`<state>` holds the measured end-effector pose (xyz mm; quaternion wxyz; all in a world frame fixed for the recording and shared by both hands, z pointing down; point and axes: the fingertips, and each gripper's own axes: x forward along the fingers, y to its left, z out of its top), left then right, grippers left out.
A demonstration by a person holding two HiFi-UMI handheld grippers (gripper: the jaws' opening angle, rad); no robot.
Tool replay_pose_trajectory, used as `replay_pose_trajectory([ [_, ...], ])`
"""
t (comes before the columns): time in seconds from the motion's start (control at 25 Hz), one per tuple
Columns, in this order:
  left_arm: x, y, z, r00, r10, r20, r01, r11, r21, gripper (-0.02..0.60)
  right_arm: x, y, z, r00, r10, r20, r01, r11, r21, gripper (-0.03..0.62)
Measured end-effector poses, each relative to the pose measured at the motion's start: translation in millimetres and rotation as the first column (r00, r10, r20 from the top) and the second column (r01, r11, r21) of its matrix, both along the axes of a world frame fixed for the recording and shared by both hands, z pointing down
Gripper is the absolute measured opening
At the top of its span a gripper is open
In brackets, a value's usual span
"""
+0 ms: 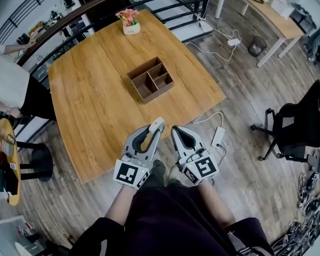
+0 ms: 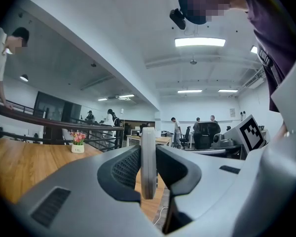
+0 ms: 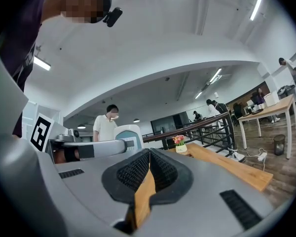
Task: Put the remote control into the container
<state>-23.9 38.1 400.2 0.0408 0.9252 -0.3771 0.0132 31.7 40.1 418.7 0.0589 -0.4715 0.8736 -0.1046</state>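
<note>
A brown wooden container (image 1: 151,80) with several compartments stands at the middle of the wooden table (image 1: 96,100). Near the table's front edge, my left gripper (image 1: 153,129) is shut on a white remote control (image 1: 156,126), which sticks out past the jaw tips toward the container. In the left gripper view the remote (image 2: 148,162) stands edge-on between the jaws of the left gripper (image 2: 148,168). Just to the right of it, my right gripper (image 1: 179,132) is shut with nothing in it. In the right gripper view, the right gripper (image 3: 149,169) has its pads together and the remote (image 3: 124,138) shows at the left.
A small pot of flowers (image 1: 129,21) sits at the table's far edge. A person (image 1: 8,87) stands at the left by the railing. A black office chair (image 1: 296,124) is to the right. A power strip (image 1: 218,136) and cables lie on the floor.
</note>
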Motion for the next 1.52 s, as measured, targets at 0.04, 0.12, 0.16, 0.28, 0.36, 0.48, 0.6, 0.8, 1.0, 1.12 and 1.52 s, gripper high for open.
replay_pose_trajectory([
  [0.04,-2.7,-9.0,1.1,1.0,0.005,-0.006,-0.005,1.0,-0.002,0.098,-3.9,-8.2,0.0,1.0,0.002,-0.006,-0.002,1.0,-0.001,0.02],
  [0.12,-7.5,-27.1,0.2,1.0,0.017,-0.019,-0.017,1.0,0.002,0.1,-11.2,-25.9,-1.6,1.0,0.008,-0.018,-0.008,1.0,0.003,0.02],
  [0.16,-9.7,-36.4,-1.2,0.999,0.024,-0.024,-0.024,1.0,0.005,0.1,-14.4,-35.7,-3.0,1.0,0.014,-0.022,-0.014,1.0,0.007,0.02],
  [0.28,-16.7,-60.5,-6.6,0.998,0.044,-0.033,-0.044,0.999,0.015,0.1,-21.7,-62.5,-7.0,0.999,0.039,-0.026,-0.039,0.999,0.008,0.02],
  [0.36,-22.5,-72.5,-9.9,0.998,0.054,-0.042,-0.053,0.998,0.023,0.098,-27.5,-74.9,-10.0,0.998,0.051,-0.042,-0.051,0.999,0.016,0.02],
  [0.48,-30.2,-87.2,-11.2,0.997,0.066,-0.045,-0.064,0.997,0.033,0.1,-34.9,-89.0,-12.6,0.996,0.067,-0.062,-0.066,0.998,0.022,0.02],
  [0.6,-34.8,-98.2,-11.9,0.996,0.076,-0.049,-0.074,0.996,0.041,0.098,-39.8,-100.7,-13.7,0.994,0.08,-0.072,-0.078,0.997,0.026,0.02],
  [0.8,-35.3,-115.2,-15.4,0.995,0.069,-0.068,-0.065,0.996,0.053,0.1,-40.6,-119.2,-14.0,0.993,0.085,-0.082,-0.083,0.996,0.029,0.02],
  [1.0,-23.5,-136.5,-28.5,0.989,0.04,-0.143,-0.028,0.996,0.085,0.1,-27.0,-141.6,-16.0,0.992,0.096,-0.077,-0.094,0.995,0.031,0.02],
  [1.12,-13.9,-153.1,-25.7,0.99,0.022,-0.14,-0.01,0.996,0.087,0.098,-16.6,-158.1,-14.6,0.994,0.091,-0.065,-0.089,0.996,0.027,0.02],
  [1.52,14.3,-228.8,30.3,0.993,-0.039,-0.114,0.041,0.999,0.017,0.1,12.2,-222.5,37.8,0.997,0.064,-0.035,-0.065,0.997,-0.05,0.02],
])
